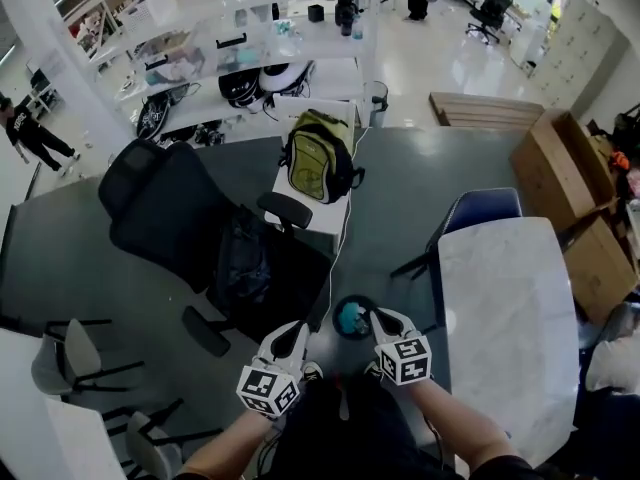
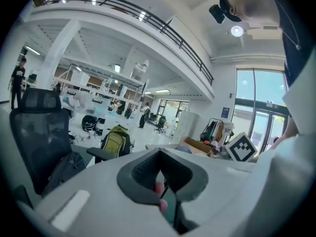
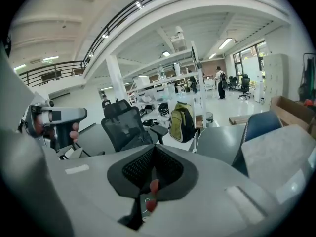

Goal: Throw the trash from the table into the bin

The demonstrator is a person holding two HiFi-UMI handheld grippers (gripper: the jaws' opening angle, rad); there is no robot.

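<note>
In the head view a small dark round bin [image 1: 352, 318] stands on the grey floor, with teal trash [image 1: 350, 317] inside it. Both grippers are held high near my body, just above the bin in the picture. My left gripper [image 1: 297, 329] is to the bin's left and my right gripper [image 1: 381, 316] to its right. In the left gripper view the left gripper [image 2: 162, 179] has its jaws together with nothing between them. In the right gripper view the right gripper [image 3: 153, 174] is likewise shut and holds nothing. The white marble table [image 1: 510, 308] lies to the right.
A black office chair [image 1: 165, 208] stands at the left, and a green backpack [image 1: 320, 156] sits on a white seat behind it. A blue chair [image 1: 480, 210] is at the table's far end. Cardboard boxes [image 1: 560, 168] are at the right, white chairs [image 1: 75, 358] at the lower left.
</note>
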